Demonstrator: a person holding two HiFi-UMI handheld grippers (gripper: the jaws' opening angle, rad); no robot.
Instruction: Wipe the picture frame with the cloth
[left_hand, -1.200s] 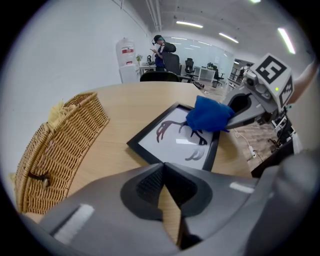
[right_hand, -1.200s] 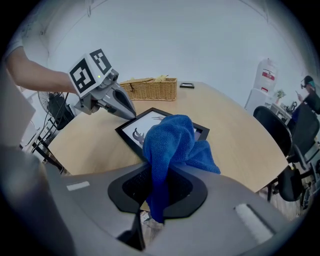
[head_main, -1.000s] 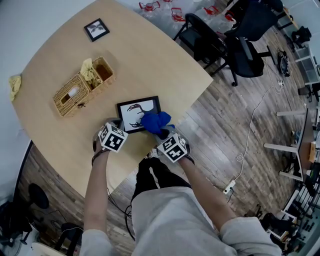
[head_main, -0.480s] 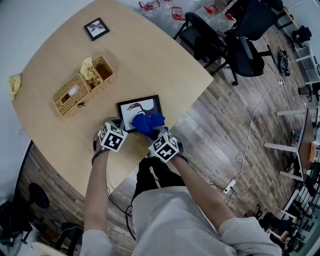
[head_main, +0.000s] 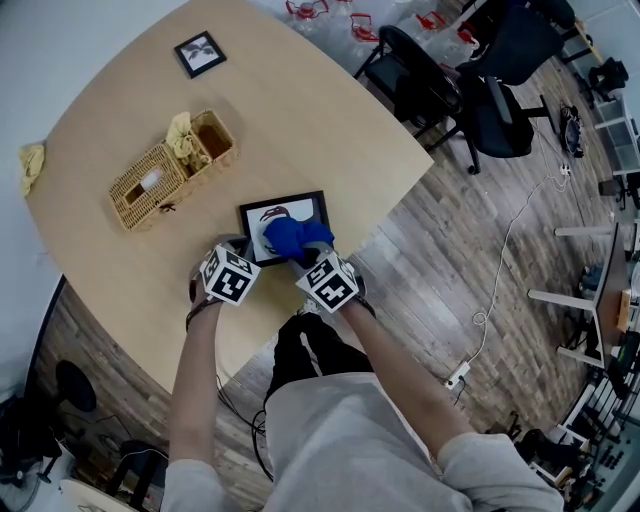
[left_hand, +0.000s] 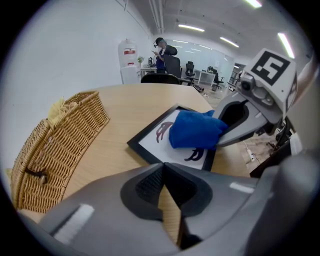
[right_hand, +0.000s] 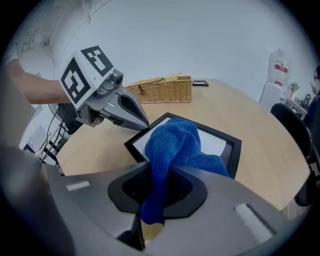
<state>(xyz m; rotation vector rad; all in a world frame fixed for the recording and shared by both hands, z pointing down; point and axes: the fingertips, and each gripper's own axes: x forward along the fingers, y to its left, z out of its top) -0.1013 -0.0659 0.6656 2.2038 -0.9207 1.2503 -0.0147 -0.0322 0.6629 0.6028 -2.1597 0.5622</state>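
A black picture frame (head_main: 308, 205) with a bird drawing lies flat near the table's front edge. A blue cloth (head_main: 290, 238) rests bunched on its glass, and my right gripper (head_main: 303, 258) is shut on it. In the right gripper view the cloth (right_hand: 172, 145) runs from between the jaws out onto the frame (right_hand: 232, 150). My left gripper (head_main: 243, 255) is shut on nothing, its tip against the frame's near left corner (right_hand: 145, 125). In the left gripper view the cloth (left_hand: 195, 130) covers the middle of the picture (left_hand: 155, 142).
A wicker basket (head_main: 170, 170) holding a yellow cloth (head_main: 181, 135) stands left of the frame. A small black picture frame (head_main: 200, 53) lies at the far side. Another yellow cloth (head_main: 30, 165) hangs at the left table edge. Office chairs (head_main: 440, 80) stand beyond the table.
My right gripper has dragged the blue cloth leftward across the picture, from its right edge to its middle. The left gripper has stayed at the frame's corner.
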